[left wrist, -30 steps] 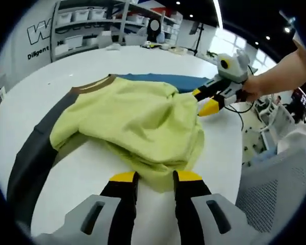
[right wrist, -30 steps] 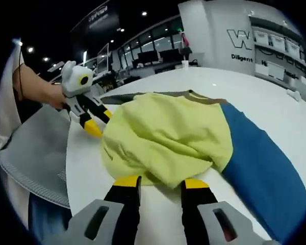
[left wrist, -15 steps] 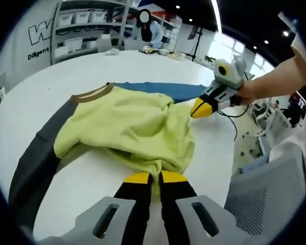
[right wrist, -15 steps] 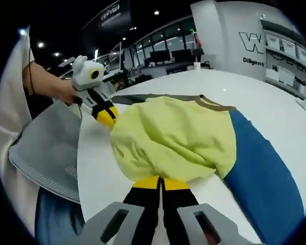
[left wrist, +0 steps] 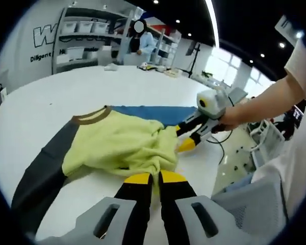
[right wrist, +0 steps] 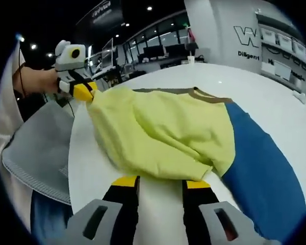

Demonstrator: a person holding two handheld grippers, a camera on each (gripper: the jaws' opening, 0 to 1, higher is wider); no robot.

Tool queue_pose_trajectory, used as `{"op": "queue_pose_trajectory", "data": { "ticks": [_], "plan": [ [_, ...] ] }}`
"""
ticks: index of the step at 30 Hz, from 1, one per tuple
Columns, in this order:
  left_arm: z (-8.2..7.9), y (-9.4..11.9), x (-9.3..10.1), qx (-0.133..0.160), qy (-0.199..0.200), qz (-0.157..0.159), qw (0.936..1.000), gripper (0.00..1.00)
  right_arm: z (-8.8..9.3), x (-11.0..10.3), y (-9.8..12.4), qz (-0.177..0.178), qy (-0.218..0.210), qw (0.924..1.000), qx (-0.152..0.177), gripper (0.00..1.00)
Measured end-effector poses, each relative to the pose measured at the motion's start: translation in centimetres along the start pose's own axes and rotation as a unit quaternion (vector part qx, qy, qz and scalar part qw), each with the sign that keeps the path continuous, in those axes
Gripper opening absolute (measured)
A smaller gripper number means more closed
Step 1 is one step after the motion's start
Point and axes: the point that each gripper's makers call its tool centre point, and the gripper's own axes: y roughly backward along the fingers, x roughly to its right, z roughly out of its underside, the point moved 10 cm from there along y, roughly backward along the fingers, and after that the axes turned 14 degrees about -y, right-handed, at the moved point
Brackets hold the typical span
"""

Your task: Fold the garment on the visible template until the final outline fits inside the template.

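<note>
Left claw (left wrist: 150,178): jaws pressed together, pinching the yellow-green hem of the garment (left wrist: 120,148). Right claw (right wrist: 160,181): jaws parted, hem lying across its tips, no grip evident. Garment: bunched on white desk (left wrist: 56,97), blue sleeve (right wrist: 255,161) and grey sleeve (left wrist: 41,173) spread outward.

Right tongs (right wrist: 160,182) parted — left tongs (right wrist: 84,92) pinching the garment (right wrist: 163,135).

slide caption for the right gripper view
Left gripper lifts the yellow garment's edge above the white table; right gripper is open.
</note>
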Motion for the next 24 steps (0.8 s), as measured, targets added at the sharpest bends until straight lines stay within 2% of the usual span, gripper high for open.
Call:
{"op": "queue_pose_trajectory", "data": {
  "ticks": [2, 4, 5, 7, 8, 9, 11, 13, 16, 17, 19, 21, 24],
  "plan": [
    [-0.4, 0.2, -0.1, 0.007, 0.005, -0.001, 1.0, 0.06, -0.3, 0.2, -0.3, -0.008, -0.009, 0.9999, 0.008, 0.33],
    [-0.9, 0.4, -0.2, 0.014, 0.009, -0.003, 0.9999, 0.06, -0.4, 0.1, -0.5, -0.02, -0.008, 0.9997, 0.006, 0.42],
    [-1.0, 0.5, -0.3, 0.017, 0.011, -0.004, 0.9998, 0.06, -0.5, 0.0, -0.7, -0.032, -0.01, 0.9994, 0.003, 0.5],
    [-1.5, 0.7, -0.4, 0.025, 0.017, -0.006, 0.9995, 0.06, -0.6, -0.3, -0.8, -0.047, -0.004, 0.9989, 0.001, 0.51],
    [-1.7, 0.8, -0.5, 0.026, 0.018, -0.008, 0.9995, 0.06, -0.7, -0.4, -0.8, -0.053, -0.005, 0.9986, 0.001, 0.47],
    [-1.7, 0.8, -0.5, 0.027, 0.018, -0.009, 0.9994, 0.06, -0.8, -0.6, -0.9, -0.062, 0.002, 0.9981, 0.004, 0.39],
    [-1.8, 0.8, -0.5, 0.027, 0.016, -0.012, 0.9994, 0.06, -1.1, -0.9, -0.8, -0.075, -0.01, 0.9972, 0.005, 0.24],
    [-2.1, 1.0, -0.5, 0.032, 0.022, -0.013, 0.9992, 0.06, -1.1, -1.2, -0.8, -0.083, -0.015, 0.9964, 0.007, 0.19],
    [-2.5, 1.2, -0.5, 0.039, 0.028, -0.016, 0.9987, 0.06, -1.2, -1.6, -0.5, -0.098, -0.029, 0.9947, 0.005, 0.06],
    [-2.7, 1.3, -0.4, 0.041, 0.029, -0.017, 0.9986, 0.06, -1.2, -1.6, -0.3, -0.102, -0.064, 0.9927, 0.0, 0.04],
    [-3.0, 1.5, -0.3, 0.045, 0.033, -0.016, 0.9983, 0.06, -1.5, -1.4, 0.3, -0.114, -0.068, 0.991, 0.014, 0.0],
    [-3.5, 1.8, -0.1, 0.05, 0.043, -0.01, 0.9978, 0.06, -1.6, -1.4, 1.2, -0.115, -0.103, 0.988, 0.006, 0.0],
    [-3.9, 2.2, 0.5, 0.044, 0.047, 0.005, 0.9979, 0.06, -2.0, -1.2, 2.3, -0.112, -0.097, 0.989, 0.003, 0.0]
  ]
}}
